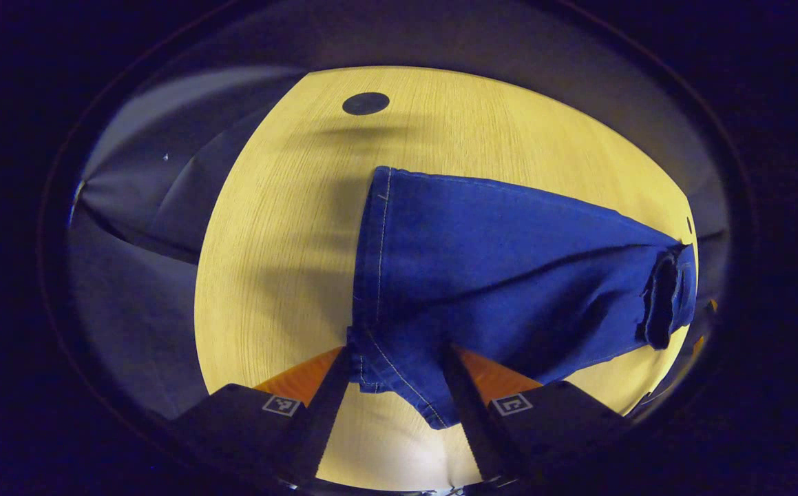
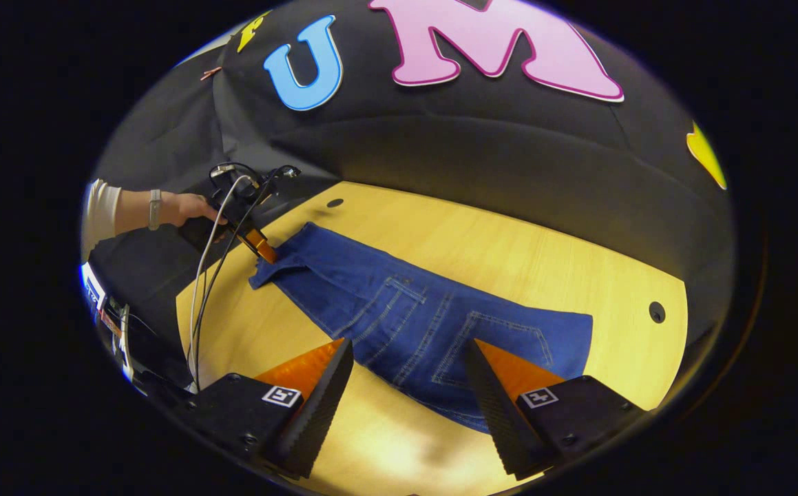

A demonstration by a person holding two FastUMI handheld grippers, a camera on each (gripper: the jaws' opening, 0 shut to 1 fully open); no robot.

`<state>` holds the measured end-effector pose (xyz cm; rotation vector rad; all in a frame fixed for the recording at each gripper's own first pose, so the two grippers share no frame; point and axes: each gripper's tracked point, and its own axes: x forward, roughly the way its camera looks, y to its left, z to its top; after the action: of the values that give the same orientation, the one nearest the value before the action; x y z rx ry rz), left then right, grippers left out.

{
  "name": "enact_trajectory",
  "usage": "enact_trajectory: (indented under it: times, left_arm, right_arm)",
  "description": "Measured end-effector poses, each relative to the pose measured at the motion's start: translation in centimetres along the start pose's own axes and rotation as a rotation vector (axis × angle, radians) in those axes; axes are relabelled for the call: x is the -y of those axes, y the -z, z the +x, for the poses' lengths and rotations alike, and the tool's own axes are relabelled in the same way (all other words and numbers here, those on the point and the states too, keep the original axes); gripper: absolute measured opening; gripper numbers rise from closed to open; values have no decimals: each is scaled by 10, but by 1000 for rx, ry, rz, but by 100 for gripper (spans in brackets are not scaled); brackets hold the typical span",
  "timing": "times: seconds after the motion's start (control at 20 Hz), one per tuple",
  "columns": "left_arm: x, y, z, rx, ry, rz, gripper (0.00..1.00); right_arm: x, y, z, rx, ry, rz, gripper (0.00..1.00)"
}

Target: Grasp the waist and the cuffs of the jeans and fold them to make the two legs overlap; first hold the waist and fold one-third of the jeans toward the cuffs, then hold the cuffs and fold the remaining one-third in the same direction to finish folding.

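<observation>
Left gripper view: my left gripper (image 1: 399, 386) points forward and down over the wooden table (image 1: 288, 227), its two fingers spread wide on either side of the near corner of the jeans (image 1: 495, 275). The denim corner lies in the gap between them; whether either finger touches the cloth I cannot tell, and the fingers do not press together on it. From this corner the jeans run away to the right, lying flat, with a rumpled, darker end at the far right near the table's edge. A dark round hole (image 1: 365, 103) sits in the tabletop beyond the jeans. Right gripper view: at the far left my left hand (image 2: 189, 209) reaches in level from the side, wrist wearing a band below a pale sleeve (image 2: 101, 210), gripping the left tool with cables (image 2: 209, 269) trailing down from it; the tool's tip meets the far-left corner of the jeans. The jeans lie flat and slantwise across the table, back pockets (image 2: 488, 341) upward. My right gripper (image 2: 409, 386) hangs above the near edge of the jeans, tilted downward, its fingers set wide apart and holding nothing, the pocket area showing between them.
</observation>
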<state>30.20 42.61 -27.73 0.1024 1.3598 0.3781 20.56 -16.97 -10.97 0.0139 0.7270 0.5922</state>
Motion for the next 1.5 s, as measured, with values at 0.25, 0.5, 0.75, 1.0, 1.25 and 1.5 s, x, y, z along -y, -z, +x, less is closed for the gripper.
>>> enact_trajectory:
  times: [0.25,0.5,0.75,1.0,1.25,1.5]
  left_arm:
    - [4,2,4,-56,5,31,90]
    - [10,0,7,29,46,-21,94]
    - [30,1,5,9,46,-24,23]
    - [32,-2,1,28,99,-120,7]
    - [46,-23,-43,116,160,-59,7]
    - [87,-54,-125,238,233,61,6]
  right_arm:
    - [12,1,-3,8,0,21,99]
    - [15,-3,-2,26,-13,23,99]
    - [11,-5,-3,32,-33,37,99]
    - [19,-7,-13,42,-21,20,99]
    - [29,-18,-24,67,4,46,99]
    - [38,-30,-41,100,28,62,99]
